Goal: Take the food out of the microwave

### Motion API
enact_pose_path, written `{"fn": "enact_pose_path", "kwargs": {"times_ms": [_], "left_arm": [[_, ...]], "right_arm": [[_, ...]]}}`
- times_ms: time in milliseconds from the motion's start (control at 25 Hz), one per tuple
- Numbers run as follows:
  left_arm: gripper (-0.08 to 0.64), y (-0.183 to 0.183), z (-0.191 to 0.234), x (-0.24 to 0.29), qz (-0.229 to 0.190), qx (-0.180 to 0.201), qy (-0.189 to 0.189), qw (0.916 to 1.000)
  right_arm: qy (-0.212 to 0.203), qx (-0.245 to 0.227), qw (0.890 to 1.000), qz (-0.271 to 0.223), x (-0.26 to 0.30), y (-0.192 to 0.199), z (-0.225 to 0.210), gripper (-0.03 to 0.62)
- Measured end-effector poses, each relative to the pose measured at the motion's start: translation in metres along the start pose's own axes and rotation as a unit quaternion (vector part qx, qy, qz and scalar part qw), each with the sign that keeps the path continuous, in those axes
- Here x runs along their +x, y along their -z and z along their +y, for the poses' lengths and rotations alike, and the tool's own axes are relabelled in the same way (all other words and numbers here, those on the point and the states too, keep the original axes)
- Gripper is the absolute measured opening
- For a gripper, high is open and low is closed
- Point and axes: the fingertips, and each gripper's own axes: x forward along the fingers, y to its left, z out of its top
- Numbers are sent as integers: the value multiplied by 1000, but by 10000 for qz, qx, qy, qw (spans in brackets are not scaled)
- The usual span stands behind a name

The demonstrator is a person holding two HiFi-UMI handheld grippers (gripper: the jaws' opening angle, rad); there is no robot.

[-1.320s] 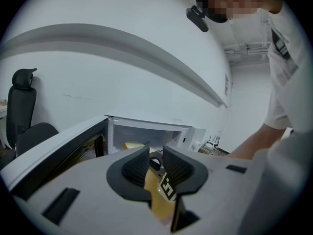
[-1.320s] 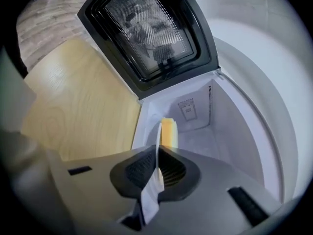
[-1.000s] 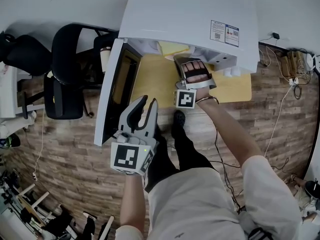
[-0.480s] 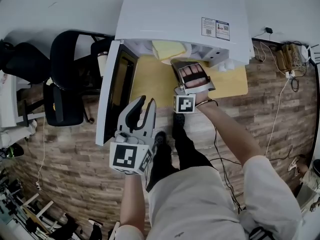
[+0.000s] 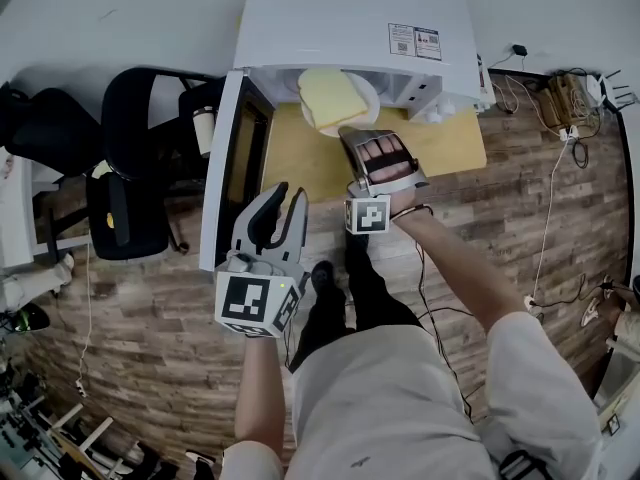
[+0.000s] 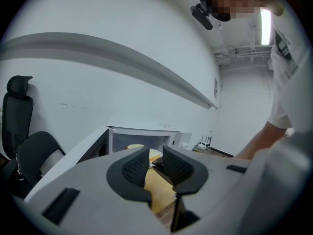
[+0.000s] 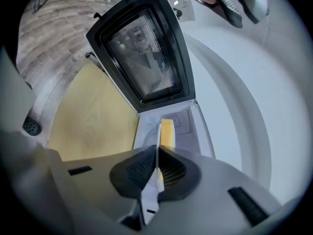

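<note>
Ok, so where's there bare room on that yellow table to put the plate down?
The yellow wooden tabletop is bare between the open white microwave door and the right gripper, and again right of that gripper up to the table's edge. Crowded at the microwave mouth, where its fingers pinch the white plate of yellow food.

Office or lab room, not a kitchen: black office chairs (image 5: pixel 125 158) on a wood-plank floor (image 5: pixel 150 338), bare white walls (image 6: pixel 98 92), loose cables (image 5: pixel 545 93) along the floor edge, white microwave (image 5: pixel 350 18) parked on a small yellow worktop (image 5: pixel 300 158).
</note>
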Motion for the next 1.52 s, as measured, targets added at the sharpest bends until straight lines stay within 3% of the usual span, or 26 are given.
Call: {"fn": "enact_pose_path", "kwargs": {"times_ms": [800, 1520], "left_arm": [[81, 16, -21, -80, -60, 141, 601, 9981], [78, 8, -40, -119, -157, 356, 993, 9943]], "right_arm": [[143, 149, 9989, 415, -131, -48, -33, 11], [462, 359, 9970, 515, -209, -80, -106, 12]]}}
